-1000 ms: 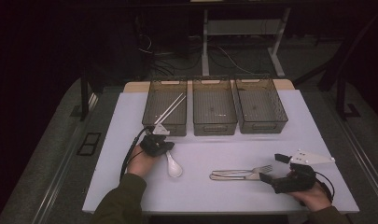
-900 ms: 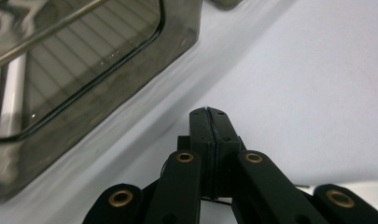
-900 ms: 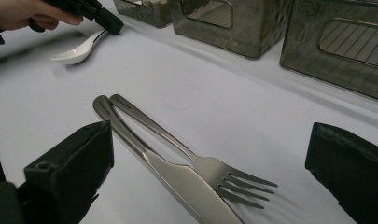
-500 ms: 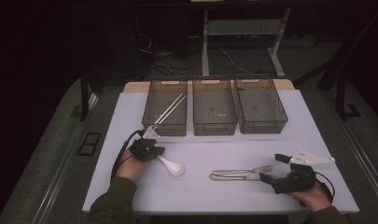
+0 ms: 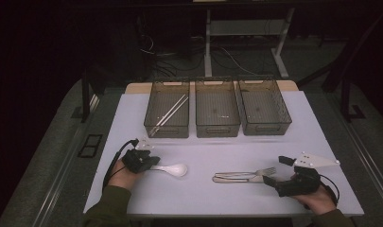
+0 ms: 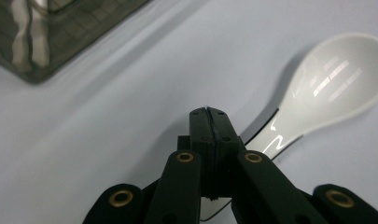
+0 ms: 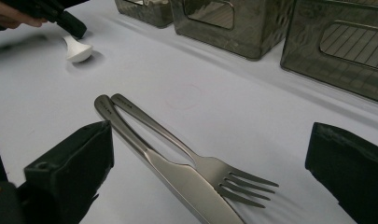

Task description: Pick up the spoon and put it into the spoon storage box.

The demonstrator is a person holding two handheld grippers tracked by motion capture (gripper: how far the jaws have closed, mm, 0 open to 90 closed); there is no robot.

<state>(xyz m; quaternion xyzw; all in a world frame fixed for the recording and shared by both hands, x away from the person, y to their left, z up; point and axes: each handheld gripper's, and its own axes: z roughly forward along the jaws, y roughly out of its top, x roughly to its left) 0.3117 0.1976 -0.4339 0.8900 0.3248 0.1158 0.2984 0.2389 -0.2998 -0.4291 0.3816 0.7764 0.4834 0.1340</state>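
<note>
A white ceramic spoon (image 5: 172, 169) lies on the pale table, bowl to the right. My left gripper (image 5: 151, 163) is shut on the spoon's handle end. In the left gripper view the jaws (image 6: 208, 114) are pressed together over the handle, and the spoon bowl (image 6: 336, 79) lies ahead to the right. A steel fork (image 5: 248, 173) and knife (image 5: 236, 179) lie side by side at the front right. My right gripper (image 5: 275, 171) rests on the table, open, its pads either side of the fork tines (image 7: 242, 184) and the knife blade (image 7: 186, 182).
Three dark mesh bins stand in a row at the back: the left bin (image 5: 166, 130) holds chopsticks (image 5: 170, 111), beside it the middle bin (image 5: 217, 130) and the right bin (image 5: 267, 127). The table's front edge (image 5: 217, 212) is close to both hands.
My left gripper moved left and toward the front edge. The spoon swung with it, from pointing at the front edge to lying with its bowl to the right. The right gripper stayed still.
</note>
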